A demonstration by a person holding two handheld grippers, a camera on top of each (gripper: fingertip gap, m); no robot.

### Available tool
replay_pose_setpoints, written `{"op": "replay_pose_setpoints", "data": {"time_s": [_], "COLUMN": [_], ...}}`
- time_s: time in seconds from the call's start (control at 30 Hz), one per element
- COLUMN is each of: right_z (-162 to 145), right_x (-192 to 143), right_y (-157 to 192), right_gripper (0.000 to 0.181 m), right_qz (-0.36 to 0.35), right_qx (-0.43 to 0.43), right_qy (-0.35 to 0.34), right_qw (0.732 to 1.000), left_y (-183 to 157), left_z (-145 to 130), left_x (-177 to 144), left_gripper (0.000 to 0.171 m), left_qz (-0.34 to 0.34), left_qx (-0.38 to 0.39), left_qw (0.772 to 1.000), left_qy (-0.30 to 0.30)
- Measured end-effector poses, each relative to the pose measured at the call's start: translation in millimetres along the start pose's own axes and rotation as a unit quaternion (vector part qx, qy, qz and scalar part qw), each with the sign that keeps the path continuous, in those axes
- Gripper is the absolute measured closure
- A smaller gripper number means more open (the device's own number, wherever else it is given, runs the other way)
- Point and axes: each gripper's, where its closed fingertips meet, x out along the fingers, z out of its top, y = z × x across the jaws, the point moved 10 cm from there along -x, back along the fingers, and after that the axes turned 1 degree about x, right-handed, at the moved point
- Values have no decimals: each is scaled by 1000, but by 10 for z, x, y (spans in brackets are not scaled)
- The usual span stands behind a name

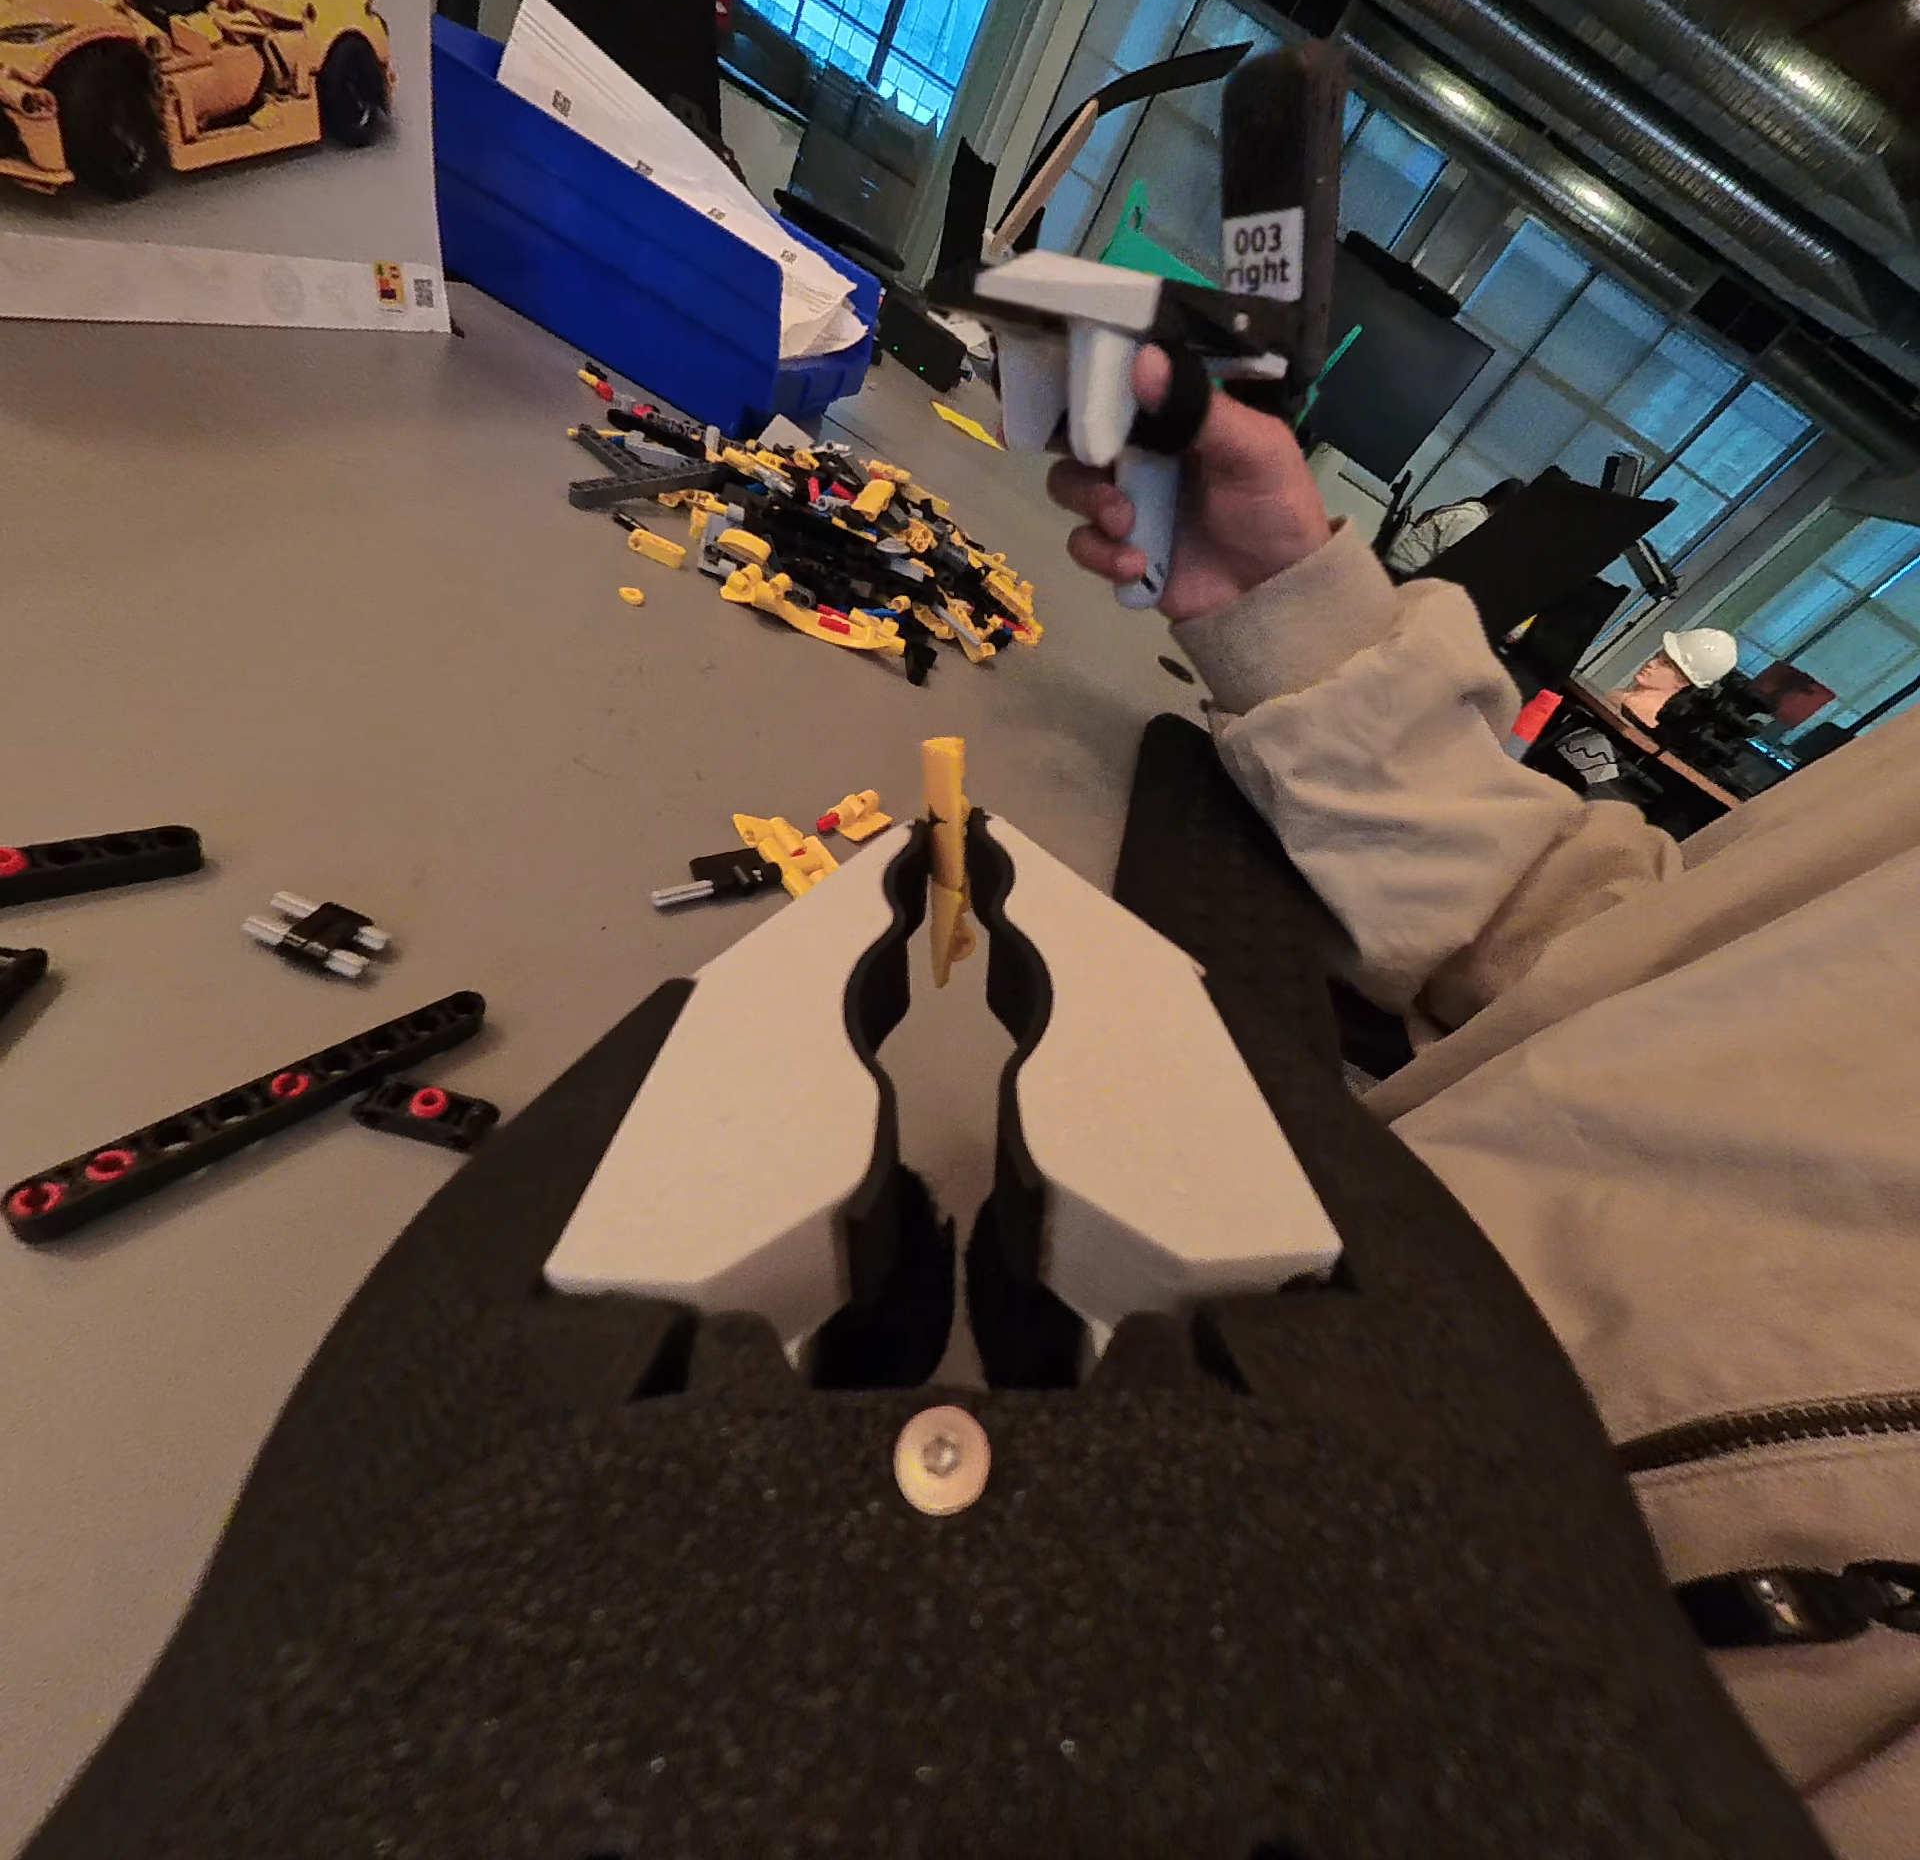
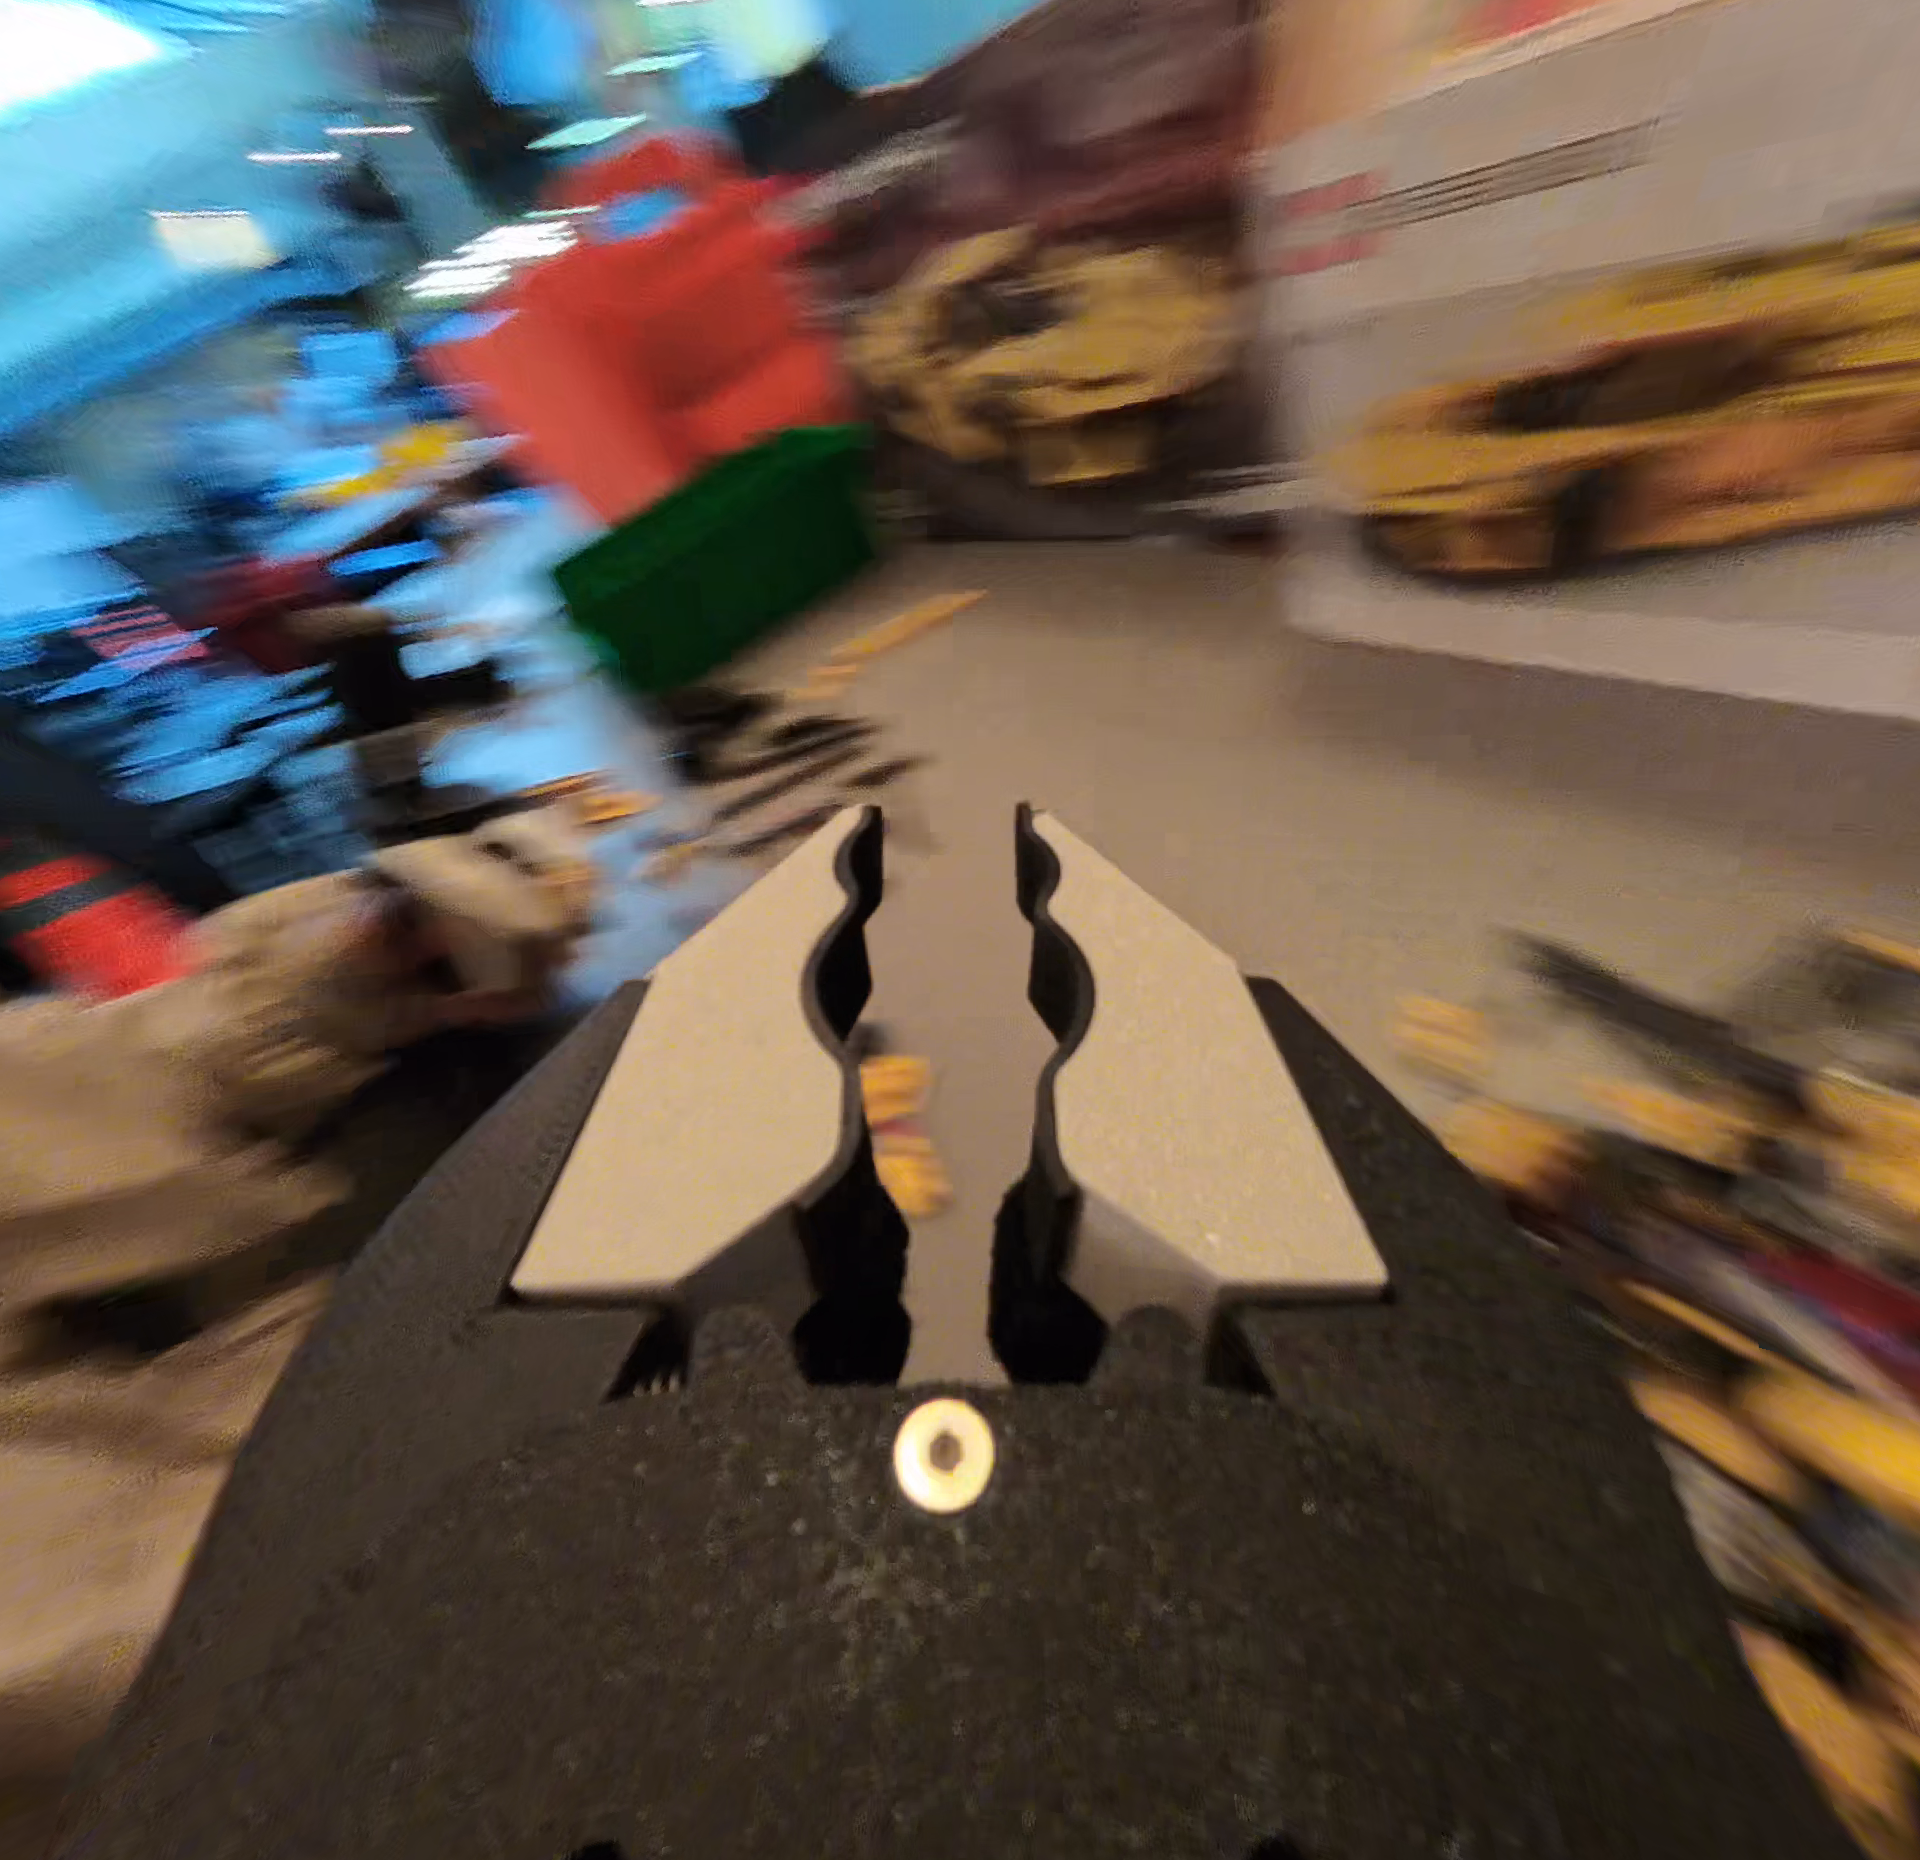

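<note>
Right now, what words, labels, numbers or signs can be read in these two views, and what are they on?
I don't copy out writing; these things bear it.
White label on the right claw's black body: clear print.
Car box: bottom strip of print, too small; also a logo and a square code.
Sheets in the blue bin: square codes only.
Right wrist view: everything too blurred.

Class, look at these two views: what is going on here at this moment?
A person sits at a grey table with a hand-held gripper in each hand. The left gripper is shut on a slim yellow piece, held above the table. The right gripper is open and empty, raised in the air; its view is motion-blurred. A pile of yellow and black building pieces lies ahead, with black beams to the left and a blue bin behind.
</note>
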Motion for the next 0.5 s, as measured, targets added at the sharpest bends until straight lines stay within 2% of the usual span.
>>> {"op": "replay_pose_setpoints", "data": {"time_s": [0.07, 0.1, 0.13, 0.2, 0.3, 0.4, 0.5], "right_z": [-183, -287, -393, -562, -677, -718, -713], "right_x": [470, 664, 835, 1058, 1224, 1260, 1261], "right_y": [434, 592, 694, 811, 894, 908, 848], "right_gripper": [152, 153, 154, 158, 162, 174, 174], "right_qz": [181, 235, 254, 268, 281, 285, 279], "right_qx": [25, 32, 30, 7, 20, 17, 51], "right_qy": [64, 99, 127, 163, 174, 175, 173], "right_qw": [981, 966, 958, 950, 943, 942, 943], "left_y": [-30, -49, -69, -102, -130, -132, -104], "left_z": [-1, -3, -6, -12, -27, -39, -32], "left_x": [8, 14, 21, 37, 64, 81, 78], "left_gripper": [165, 165, 165, 165, 165, 165, 164], "left_qz": [-4, -4, -5, -5, -2, 3, 4], "left_qx": [13, 23, 32, 48, 64, 68, 55], "left_qw": [1000, 1000, 999, 999, 997, 997, 998], "left_qy": [4, 7, 11, 19, 32, 43, 41]}}
